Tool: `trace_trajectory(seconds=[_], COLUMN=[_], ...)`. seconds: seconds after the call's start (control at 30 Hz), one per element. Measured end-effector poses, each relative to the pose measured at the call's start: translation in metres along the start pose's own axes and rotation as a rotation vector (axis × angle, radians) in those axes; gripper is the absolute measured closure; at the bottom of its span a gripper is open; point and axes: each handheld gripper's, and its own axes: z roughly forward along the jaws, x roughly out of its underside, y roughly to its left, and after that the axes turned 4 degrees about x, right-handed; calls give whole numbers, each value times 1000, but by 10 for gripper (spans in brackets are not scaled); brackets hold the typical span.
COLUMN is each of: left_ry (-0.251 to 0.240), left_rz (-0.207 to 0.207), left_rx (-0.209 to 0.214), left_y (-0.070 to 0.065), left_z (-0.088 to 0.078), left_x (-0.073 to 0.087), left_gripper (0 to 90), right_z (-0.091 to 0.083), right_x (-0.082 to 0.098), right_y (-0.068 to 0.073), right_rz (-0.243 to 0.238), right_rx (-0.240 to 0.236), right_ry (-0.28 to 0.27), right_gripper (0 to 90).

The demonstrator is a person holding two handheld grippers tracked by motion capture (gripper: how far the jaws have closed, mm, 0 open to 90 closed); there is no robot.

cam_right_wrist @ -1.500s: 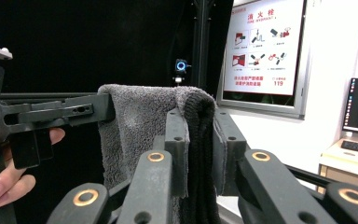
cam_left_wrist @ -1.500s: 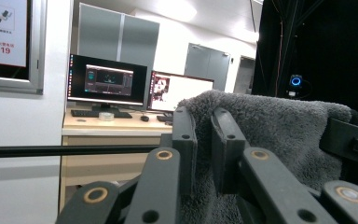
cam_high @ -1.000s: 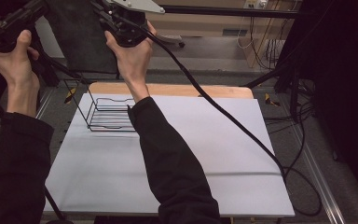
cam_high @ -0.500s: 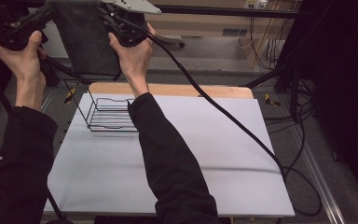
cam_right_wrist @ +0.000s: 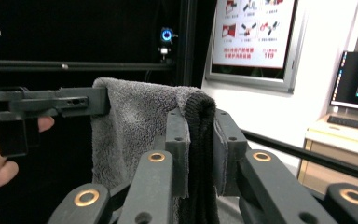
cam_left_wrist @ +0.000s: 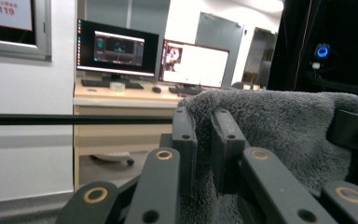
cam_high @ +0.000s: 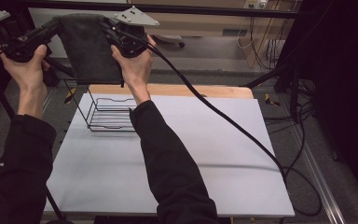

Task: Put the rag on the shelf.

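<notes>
High view: left gripper (cam_high: pixel 51 29) and right gripper (cam_high: pixel 111 29) each clamp a top corner of the grey towel (cam_high: pixel 91 51), lifted at 12 o'clock above the wire rack (cam_high: pixel 109 114), hanging not yet done.

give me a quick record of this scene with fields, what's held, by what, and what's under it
held item: grey towel, hanging flat above the table
left hand-held gripper: shut on one top corner of the towel
right hand-held gripper: shut on the other top corner
below the towel: black wire rack, upright near the far left of the table
surface: white table with a wooden strip at its far edge
towel and rack: apart, lower edge of towel above the rack's top
</notes>
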Motion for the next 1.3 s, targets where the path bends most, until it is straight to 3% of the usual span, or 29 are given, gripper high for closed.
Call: trace_trajectory(seconds=[0.33, 0.53, 0.8, 1.13, 1.3], left_ry=[70, 85, 114, 142, 156], left_rz=[20, 14, 43, 39, 66], left_rx=[23, 45, 61, 72, 76], left_y=[0, 2, -2, -1, -4], left_z=[-5, -12, -21, -29, -35], left_x=[24, 34, 43, 54, 55], left_gripper=[813, 813, 813, 812, 812], right_z=[-7, -11, -17, -24, -27], right_x=[26, 32, 45, 54, 57], right_y=[-3, 0, 0, 4, 6], right_rz=[36, 22, 47, 41, 38], right_rx=[-15, -28, -47, -80, -101], right_ry=[57, 78, 103, 129, 140], right_gripper=[791, 791, 790, 789, 789])
